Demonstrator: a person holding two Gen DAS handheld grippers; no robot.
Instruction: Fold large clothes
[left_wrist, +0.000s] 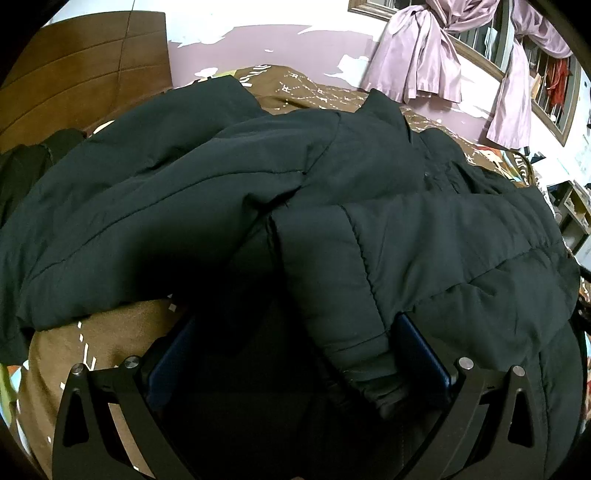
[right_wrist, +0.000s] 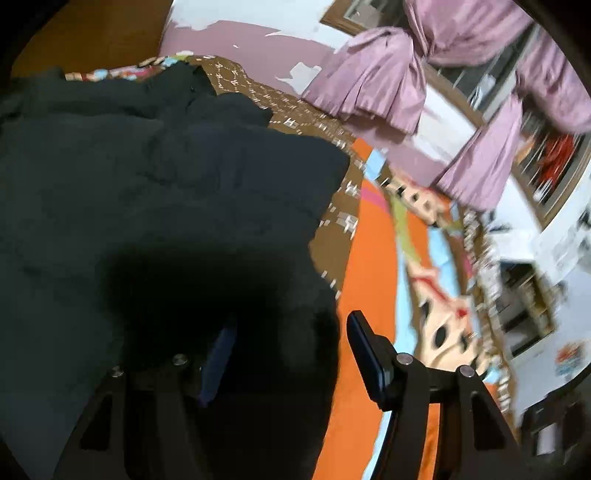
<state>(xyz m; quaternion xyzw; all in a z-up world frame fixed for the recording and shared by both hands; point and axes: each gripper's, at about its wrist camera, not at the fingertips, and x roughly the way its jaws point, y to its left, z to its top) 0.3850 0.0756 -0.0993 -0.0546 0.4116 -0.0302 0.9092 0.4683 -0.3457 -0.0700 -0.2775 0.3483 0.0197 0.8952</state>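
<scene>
The left gripper's (left_wrist: 295, 354) fingers (left_wrist: 424, 350) stand spread around a cuffed sleeve of the dark padded jacket (left_wrist: 258, 192), which fills mid-frame on the bed (left_wrist: 110, 332). The right gripper's (right_wrist: 291, 350) fingers (right_wrist: 365, 350) stand spread over the jacket's edge at lower centre.

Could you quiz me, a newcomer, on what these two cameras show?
1. True or false: the dark padded jacket lies on a bare wooden floor.
2. Which colour are the tied curtains? A green, B lilac, C yellow.
3. Fill in: the cuffed sleeve runs between the left gripper's two ____.

Key: 1 false, it lies on a brown patterned blanket; 2 B; 3 fingers.
</scene>
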